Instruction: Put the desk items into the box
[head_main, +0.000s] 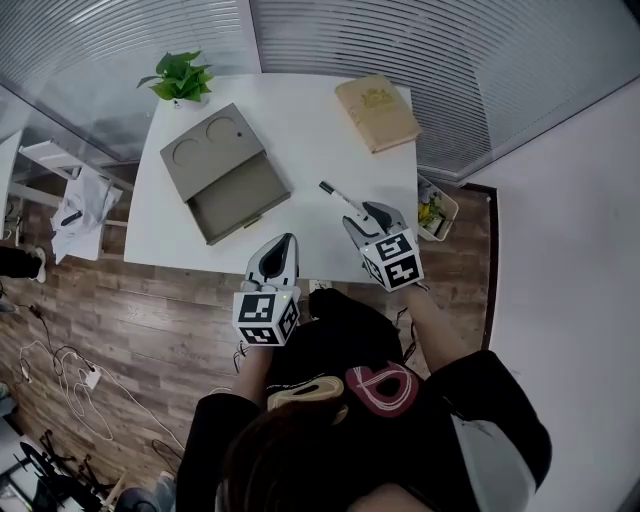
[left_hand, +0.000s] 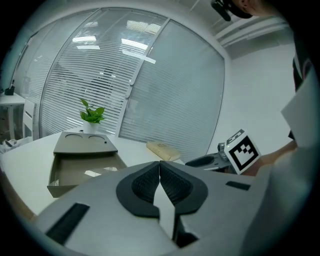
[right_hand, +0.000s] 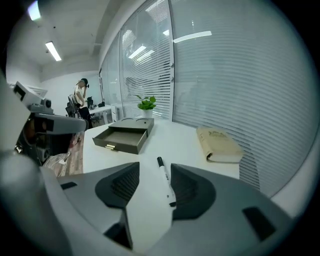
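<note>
Head view: white worktop (head_main: 300, 120) carries the box (head_main: 222, 172) with its drawer pulled out, a book (head_main: 377, 112) and a plant (head_main: 180, 78). Pen (head_main: 338, 197) lies just ahead of right gripper (head_main: 362, 214); left gripper (head_main: 281, 245) is over the front edge.
Left gripper view: fingers (left_hand: 145, 182) clenched together, nothing between.
Right gripper view: fingers (right_hand: 120, 185) released, spread wide; pen lies on worktop between them, close beside one finger, well apart from box.

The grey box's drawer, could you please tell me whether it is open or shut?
Open: the drawer is pulled out of the box toward the table's near edge, and the head view looks straight down into its inside.
</note>
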